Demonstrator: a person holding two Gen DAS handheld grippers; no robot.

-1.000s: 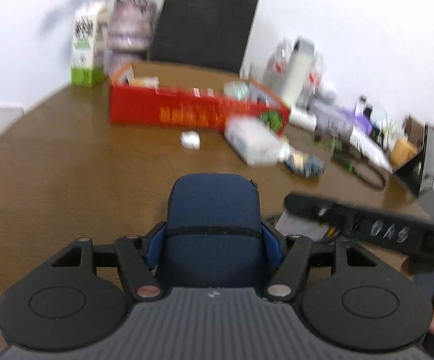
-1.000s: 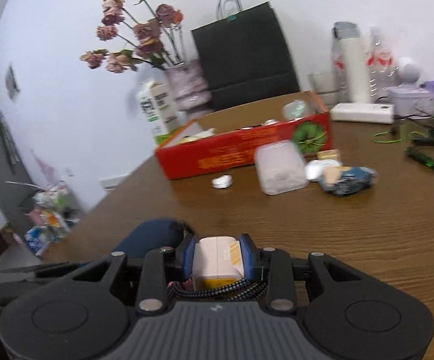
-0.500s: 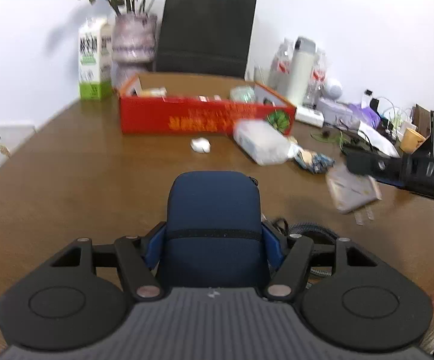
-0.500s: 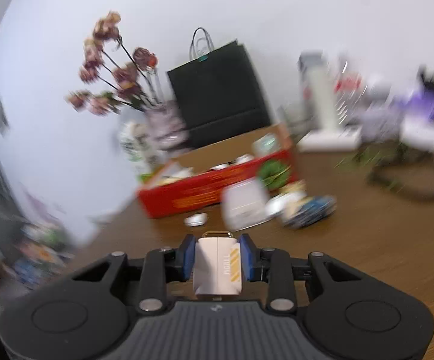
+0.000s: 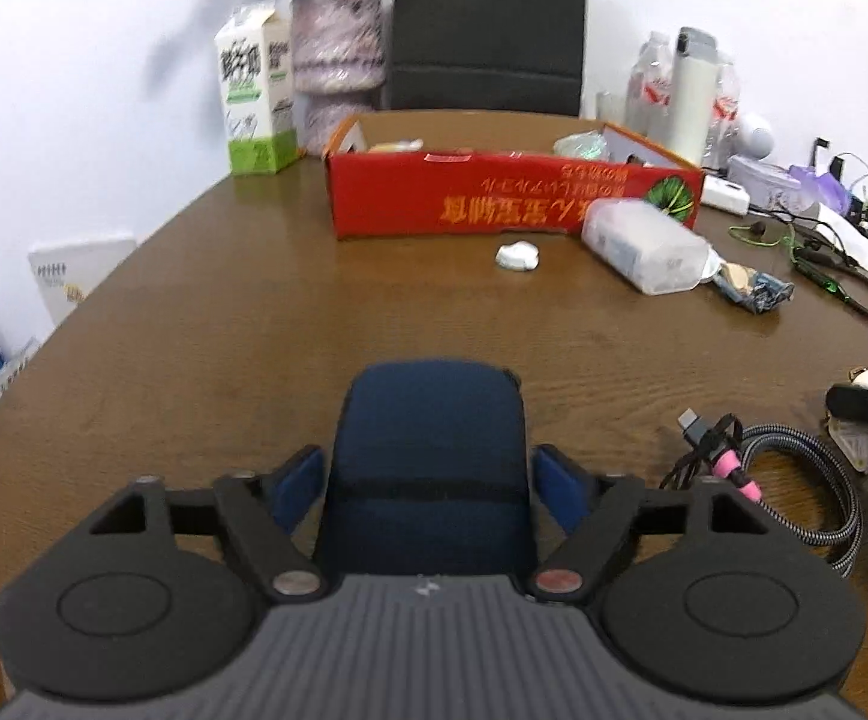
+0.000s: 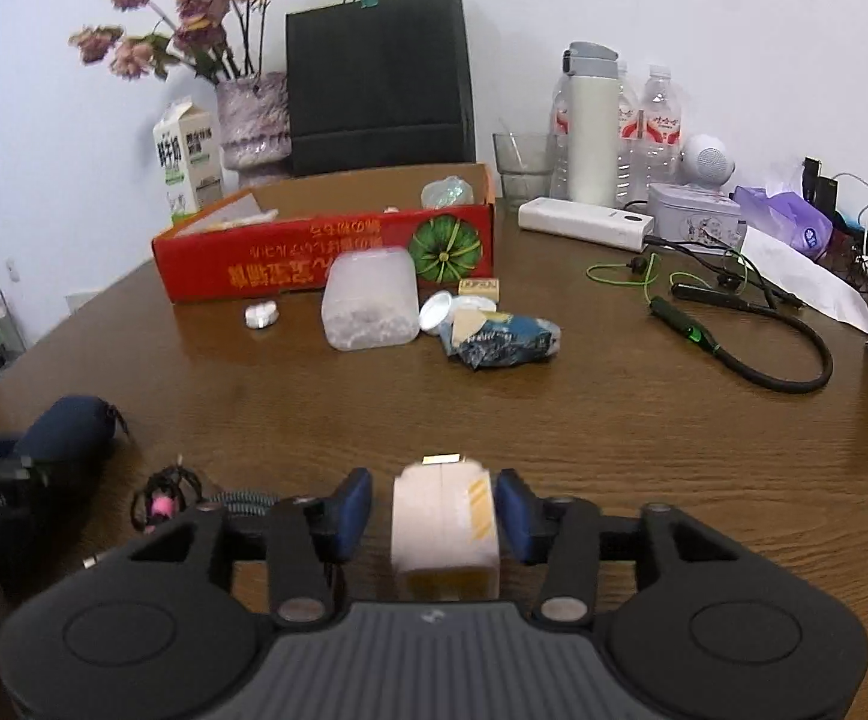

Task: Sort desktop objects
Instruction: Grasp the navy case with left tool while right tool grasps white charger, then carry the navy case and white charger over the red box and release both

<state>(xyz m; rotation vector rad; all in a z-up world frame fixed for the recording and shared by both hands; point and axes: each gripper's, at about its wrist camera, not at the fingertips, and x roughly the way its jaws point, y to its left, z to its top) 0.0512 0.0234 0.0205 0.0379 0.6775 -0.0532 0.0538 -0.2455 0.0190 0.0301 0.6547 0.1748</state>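
1. Between the blue pads of the left gripper (image 5: pixel 431 474), a dark blue zip pouch (image 5: pixel 431 450) is seen lying on the brown table (image 5: pixel 194 324); the jaws are opening and a gap shows on each side of the pouch.
2. Between the fingers of the right gripper (image 6: pixel 434 516), a pale charger block (image 6: pixel 442 531) is seen; these jaws are opening too, with the pads clear of it on both sides.
3. Just right of the pouch, a coiled braided cable (image 5: pixel 793 480) with a pink tie is laid on the table.
4. Beyond the pouch, a red cardboard box (image 5: pixel 511 204) is set across the table, well apart from it.
5. Before the box, a small white lump (image 5: pixel 517 255), a frosted plastic container (image 5: pixel 643 243) and a crumpled blue wrapper (image 5: pixel 757 291) are scattered, lying between pouch and box.
6. Behind the box, a milk carton (image 5: pixel 257 102), a vase (image 5: pixel 338 66) and a black paper bag (image 5: pixel 487 24) are stood against the wall.
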